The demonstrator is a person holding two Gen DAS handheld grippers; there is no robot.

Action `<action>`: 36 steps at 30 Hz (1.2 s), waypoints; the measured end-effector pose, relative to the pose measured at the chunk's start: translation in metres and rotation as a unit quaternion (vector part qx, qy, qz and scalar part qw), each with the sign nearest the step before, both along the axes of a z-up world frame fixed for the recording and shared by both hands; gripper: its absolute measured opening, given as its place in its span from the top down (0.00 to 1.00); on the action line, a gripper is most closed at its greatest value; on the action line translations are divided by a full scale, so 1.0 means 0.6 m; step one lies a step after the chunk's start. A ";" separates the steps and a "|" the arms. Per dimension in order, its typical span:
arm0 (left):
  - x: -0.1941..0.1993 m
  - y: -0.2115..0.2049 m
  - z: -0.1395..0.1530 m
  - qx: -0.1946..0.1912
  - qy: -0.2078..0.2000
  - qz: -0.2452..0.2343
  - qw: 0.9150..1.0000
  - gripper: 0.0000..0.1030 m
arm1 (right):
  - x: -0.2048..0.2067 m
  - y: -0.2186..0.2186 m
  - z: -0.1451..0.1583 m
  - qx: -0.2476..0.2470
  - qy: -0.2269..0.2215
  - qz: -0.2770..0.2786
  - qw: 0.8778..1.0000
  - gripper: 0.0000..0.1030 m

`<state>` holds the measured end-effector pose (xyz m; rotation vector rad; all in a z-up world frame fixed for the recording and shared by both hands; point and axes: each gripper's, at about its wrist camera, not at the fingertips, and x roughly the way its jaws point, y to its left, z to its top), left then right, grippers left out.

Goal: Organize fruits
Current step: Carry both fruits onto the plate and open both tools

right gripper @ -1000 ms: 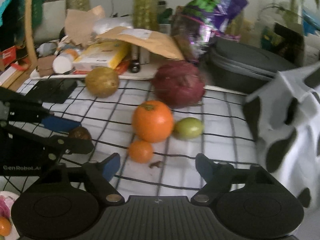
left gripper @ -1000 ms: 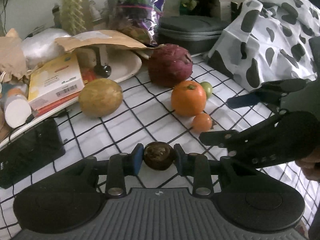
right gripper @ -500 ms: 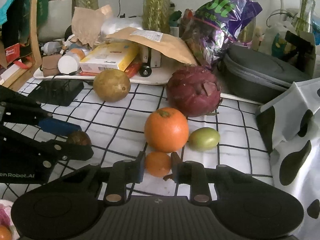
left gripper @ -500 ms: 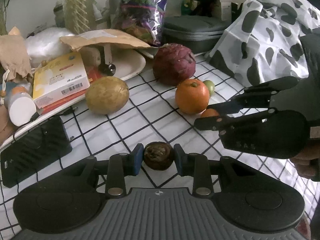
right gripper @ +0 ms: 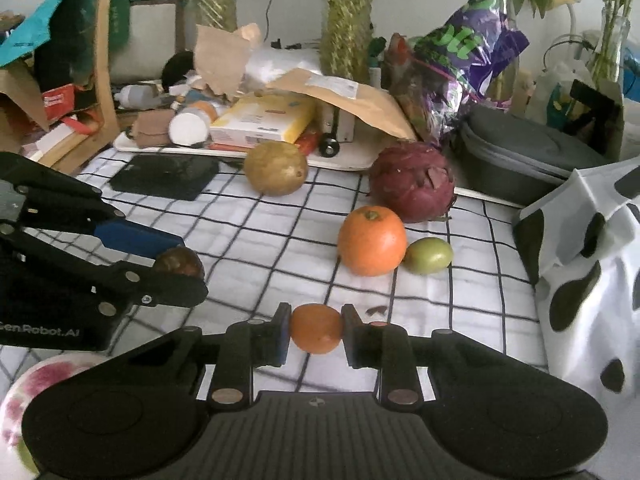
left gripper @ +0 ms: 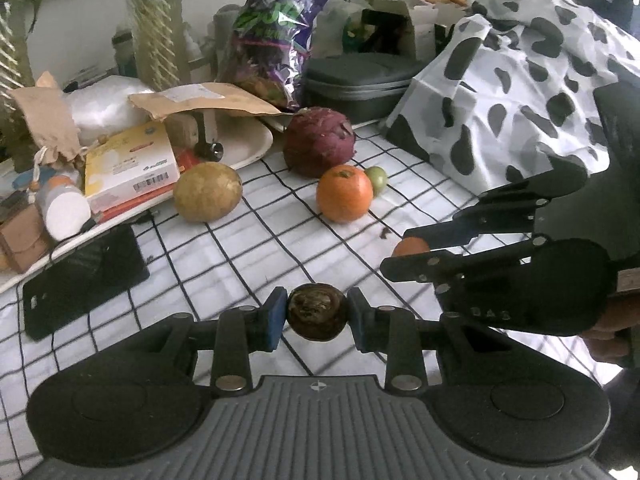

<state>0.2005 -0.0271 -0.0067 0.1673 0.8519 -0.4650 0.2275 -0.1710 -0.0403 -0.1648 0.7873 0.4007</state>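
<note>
My left gripper [left gripper: 316, 316] is shut on a small dark brown fruit [left gripper: 314, 312], held above the checked cloth. My right gripper [right gripper: 314, 330] is shut on a small orange fruit [right gripper: 316, 328] and holds it off the cloth; it also shows in the left wrist view [left gripper: 412, 246]. On the cloth lie a large orange [right gripper: 372, 240], a small green fruit [right gripper: 428, 255], a dark red round fruit [right gripper: 412, 182] and a yellow-brown fruit [right gripper: 276, 167]. The left gripper with its fruit [right gripper: 178, 264] shows at the left of the right wrist view.
A white tray [right gripper: 352, 162] of boxes, bottles and paper runs along the back. A black flat device [right gripper: 166, 176] lies on the cloth at left. A cow-print cloth [right gripper: 592, 248] rises at right. A patterned bowl [right gripper: 24, 396] shows at the lower left. A grey case [right gripper: 524, 156] stands behind.
My right gripper closed on the small orange fruit and lifted it off the cloth, back from the large orange. My left gripper kept its dark fruit and rose a little.
</note>
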 end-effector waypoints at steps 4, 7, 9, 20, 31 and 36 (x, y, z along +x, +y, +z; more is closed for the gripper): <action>-0.031 0.004 0.006 0.001 -0.001 0.002 1.000 0.69 | -0.038 -0.002 0.015 0.017 0.000 0.004 1.000 0.74; -0.054 0.008 0.010 0.001 -0.002 0.004 1.000 0.69 | -0.062 0.003 0.020 0.021 0.004 0.012 1.000 0.74; -0.067 0.010 0.011 0.000 0.000 0.006 1.000 0.69 | -0.076 0.007 0.021 0.022 0.007 0.017 1.000 0.74; -0.129 0.017 0.006 0.003 0.021 -0.001 1.000 0.69 | -0.139 0.028 0.023 0.035 0.024 0.059 0.997 0.73; -0.132 0.021 -0.007 0.044 0.022 0.023 0.998 0.69 | -0.141 0.036 0.009 0.022 0.043 0.078 0.996 0.70; -0.137 0.029 0.002 0.053 0.010 0.036 0.998 0.41 | -0.151 0.033 0.014 0.012 0.029 0.083 0.996 0.46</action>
